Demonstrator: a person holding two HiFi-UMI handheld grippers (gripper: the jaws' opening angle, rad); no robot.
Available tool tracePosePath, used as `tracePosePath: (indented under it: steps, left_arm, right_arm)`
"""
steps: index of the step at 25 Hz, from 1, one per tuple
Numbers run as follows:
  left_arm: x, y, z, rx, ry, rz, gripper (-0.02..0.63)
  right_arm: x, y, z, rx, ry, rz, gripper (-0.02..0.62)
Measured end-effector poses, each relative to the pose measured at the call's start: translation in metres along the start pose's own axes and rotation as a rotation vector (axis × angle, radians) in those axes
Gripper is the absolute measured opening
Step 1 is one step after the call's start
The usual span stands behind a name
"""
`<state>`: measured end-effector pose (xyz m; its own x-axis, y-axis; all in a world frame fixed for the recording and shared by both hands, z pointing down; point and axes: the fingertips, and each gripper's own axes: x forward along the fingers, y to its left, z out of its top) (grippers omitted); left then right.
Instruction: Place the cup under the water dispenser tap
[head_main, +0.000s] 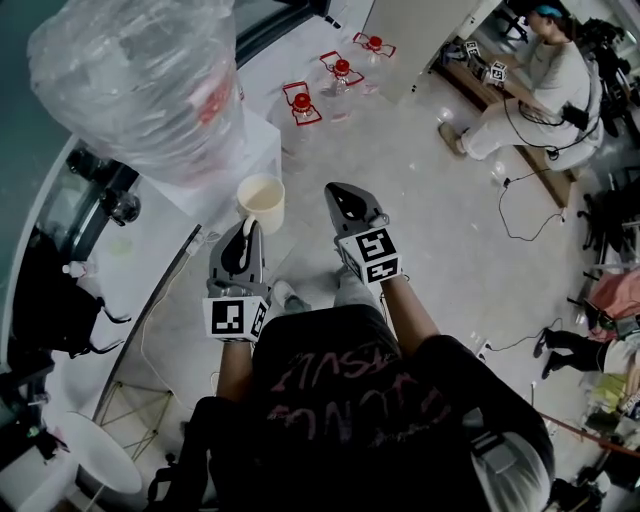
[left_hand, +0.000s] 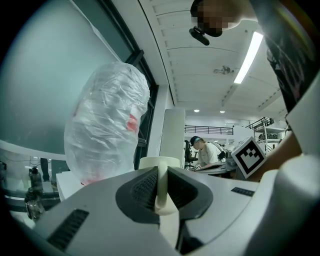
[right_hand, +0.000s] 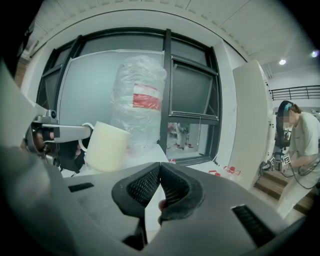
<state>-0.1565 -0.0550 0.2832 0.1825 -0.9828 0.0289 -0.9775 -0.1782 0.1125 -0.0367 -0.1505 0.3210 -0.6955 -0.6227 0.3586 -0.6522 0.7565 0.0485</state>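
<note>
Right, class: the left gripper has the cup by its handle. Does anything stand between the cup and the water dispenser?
Nothing visible does. The cup, held in the left gripper, hangs right in front of the water dispenser, with only open air between them. The tap itself cannot be made out below the plastic-wrapped bottle.

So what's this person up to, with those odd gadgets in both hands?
A person holds a hand-operated gripper in each hand. The left gripper is clamped on the handle of a cream cup, holding it in the air beside a water dispenser topped by a plastic-wrapped bottle. The right gripper is shut and empty, alongside the cup. The tap itself isn't visible.
</note>
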Motion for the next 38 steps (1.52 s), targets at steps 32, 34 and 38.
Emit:
tracePosePath:
  steps: [32,34,38]
  left_arm:
    - [0.062,-0.025,-0.033,0.027,0.022,0.447,0.046]
    - [0.063,-0.025,-0.044,0.018,0.033,0.46,0.046]
    - [0.063,-0.024,-0.066,-0.028,0.042,0.475,0.046]
  right_arm:
    - [0.069,-0.095,-0.009,-0.035,-0.039,0.35,0.015]
    - [0.071,-0.095,-0.012,-0.031,-0.04,0.36,0.015]
    - [0.076,-0.089,-0.022,-0.002,-0.038,0.38,0.015]
